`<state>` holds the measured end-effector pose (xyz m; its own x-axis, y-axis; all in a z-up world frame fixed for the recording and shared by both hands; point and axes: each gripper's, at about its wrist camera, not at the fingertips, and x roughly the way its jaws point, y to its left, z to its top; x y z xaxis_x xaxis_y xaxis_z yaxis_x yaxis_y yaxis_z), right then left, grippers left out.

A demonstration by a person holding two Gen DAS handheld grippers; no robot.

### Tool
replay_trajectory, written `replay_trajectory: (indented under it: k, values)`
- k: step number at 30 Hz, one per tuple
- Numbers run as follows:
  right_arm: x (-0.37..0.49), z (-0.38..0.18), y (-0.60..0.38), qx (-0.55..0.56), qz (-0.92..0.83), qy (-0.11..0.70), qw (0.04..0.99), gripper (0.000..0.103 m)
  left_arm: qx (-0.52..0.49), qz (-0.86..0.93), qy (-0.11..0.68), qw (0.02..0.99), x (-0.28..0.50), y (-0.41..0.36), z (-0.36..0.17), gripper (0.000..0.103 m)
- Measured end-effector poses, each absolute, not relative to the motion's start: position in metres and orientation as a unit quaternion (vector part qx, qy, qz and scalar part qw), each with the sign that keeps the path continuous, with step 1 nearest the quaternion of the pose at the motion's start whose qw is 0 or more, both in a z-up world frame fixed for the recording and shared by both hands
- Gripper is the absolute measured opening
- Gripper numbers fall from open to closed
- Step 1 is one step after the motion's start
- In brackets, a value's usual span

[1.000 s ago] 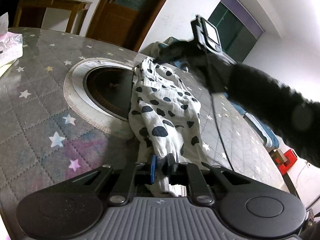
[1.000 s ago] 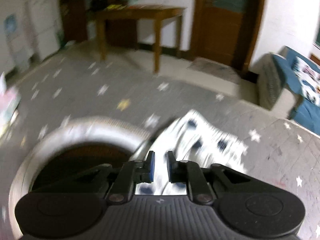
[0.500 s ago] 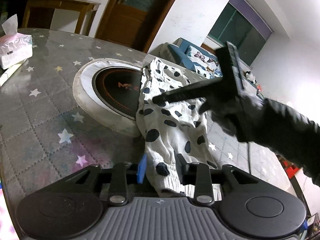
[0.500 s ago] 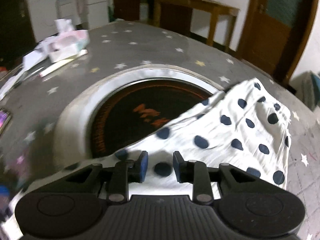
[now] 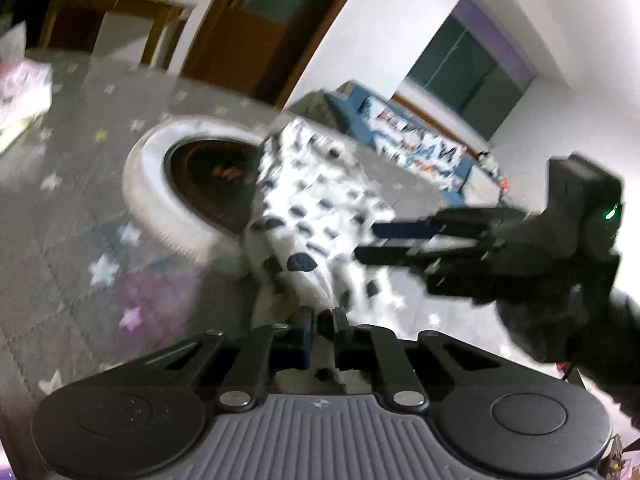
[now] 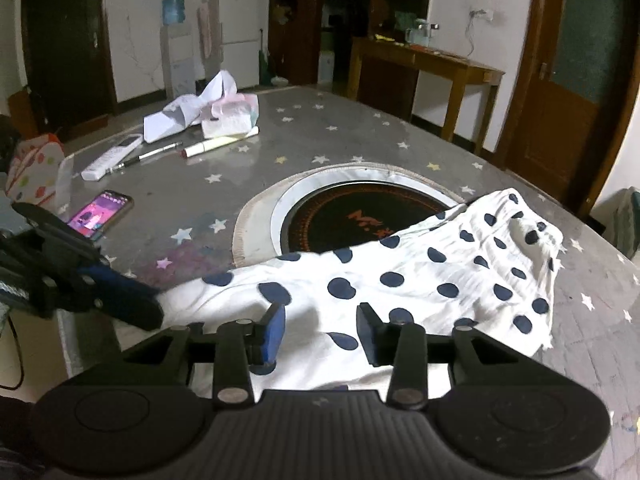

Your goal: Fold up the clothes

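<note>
A white garment with dark blue dots point(image 6: 420, 280) lies on the grey star-patterned table, partly over the round black hob point(image 6: 360, 220). My left gripper point(image 5: 322, 322) is shut on the garment's near end point(image 5: 312, 264) and shows at the left of the right wrist view point(image 6: 120, 296). My right gripper point(image 6: 320, 328) is open just above the cloth's long edge, nothing between its fingers. It shows in the left wrist view point(image 5: 368, 240), reaching in from the right.
A phone point(image 6: 100, 214), a remote point(image 6: 112, 158), pens point(image 6: 220, 146) and a tissue pack with papers point(image 6: 224, 114) lie on the table's far left. A wooden side table point(image 6: 424, 68) and door point(image 6: 576, 72) stand behind. A blue sofa point(image 5: 420, 152) is beyond the table.
My left gripper has closed on the garment's end and pulled it, the view blurring. My right gripper has moved along the cloth toward the left gripper and opened wider.
</note>
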<state>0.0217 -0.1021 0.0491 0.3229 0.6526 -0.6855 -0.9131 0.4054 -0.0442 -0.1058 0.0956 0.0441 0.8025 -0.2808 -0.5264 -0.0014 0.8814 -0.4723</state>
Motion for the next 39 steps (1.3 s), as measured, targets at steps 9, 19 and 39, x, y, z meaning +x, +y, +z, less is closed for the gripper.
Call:
replay_trajectory:
  k: [9,19,39]
  values:
    - [0.038,0.061,-0.112,-0.142,0.492,0.333,0.791,0.039,-0.227,-0.105,0.292,0.923,-0.099,0.078,0.046,0.011]
    - [0.043,0.048,-0.087,-0.094,0.529,0.439,0.72,0.039,-0.206,-0.103,0.296,0.927,-0.102,0.076,0.042,0.013]
    - [0.034,0.021,-0.082,-0.089,0.546,0.437,0.71,0.036,-0.21,-0.031,0.322,0.922,-0.119,0.113,0.032,0.021]
